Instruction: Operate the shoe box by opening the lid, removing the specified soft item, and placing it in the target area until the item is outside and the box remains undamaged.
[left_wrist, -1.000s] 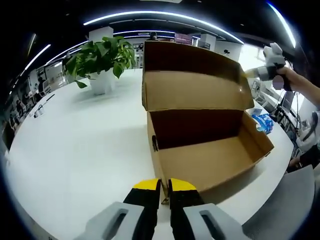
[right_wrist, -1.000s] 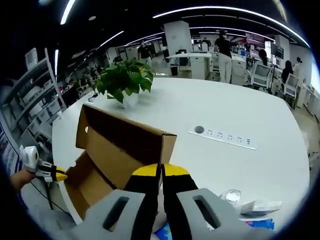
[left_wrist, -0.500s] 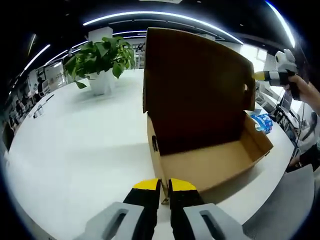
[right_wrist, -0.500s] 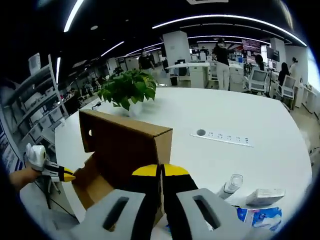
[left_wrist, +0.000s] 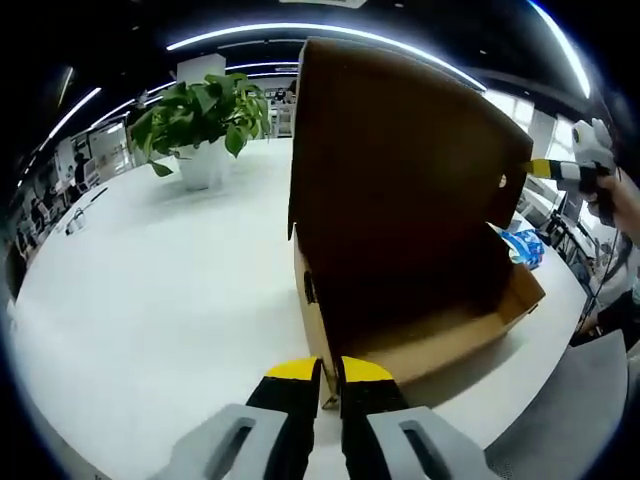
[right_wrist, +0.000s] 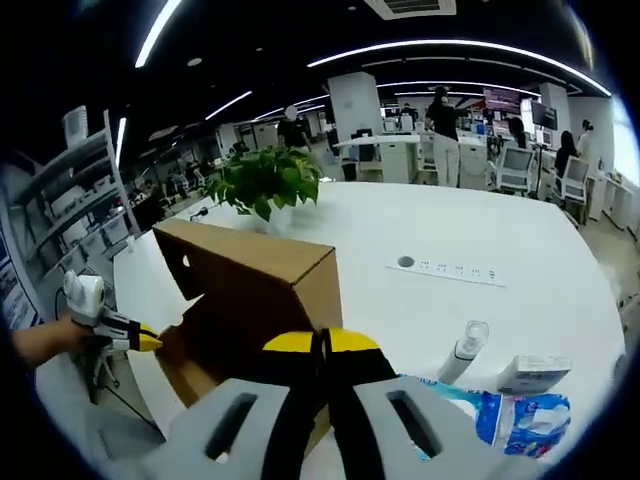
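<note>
**Grippers at opposite ends of the shoe box, lid part-way down**

Left gripper (left_wrist: 328, 372): jaws are seen nearly together in the left gripper view, yellow tips pinched on the near corner edge of the cardboard shoe box (left_wrist: 420, 335). The box sits on a white table (left_wrist: 150, 290). The lid (left_wrist: 400, 170) stands raised and tilts forward over the tray, its dark inner face towards the camera. What the tray holds cannot be told, as its floor is in shadow.

Right gripper (right_wrist: 322, 350): jaws are seen closed tip to tip in the right gripper view; whether anything is held between them cannot be told. The shoe box (right_wrist: 250, 300) lies just beyond the tips, with the lid (right_wrist: 245, 255) sloping over it.

The right gripper is noted at the right edge of the left gripper view, beside the lid's far end. The left gripper is noted at the left of the right gripper view, at the box's far corner.

Also recorded on the table: a potted plant (left_wrist: 200, 115), a blue packet (right_wrist: 520, 415), a small clear bottle (right_wrist: 465, 345), a white carton (right_wrist: 530, 372), and an inset socket strip (right_wrist: 450, 270).
</note>
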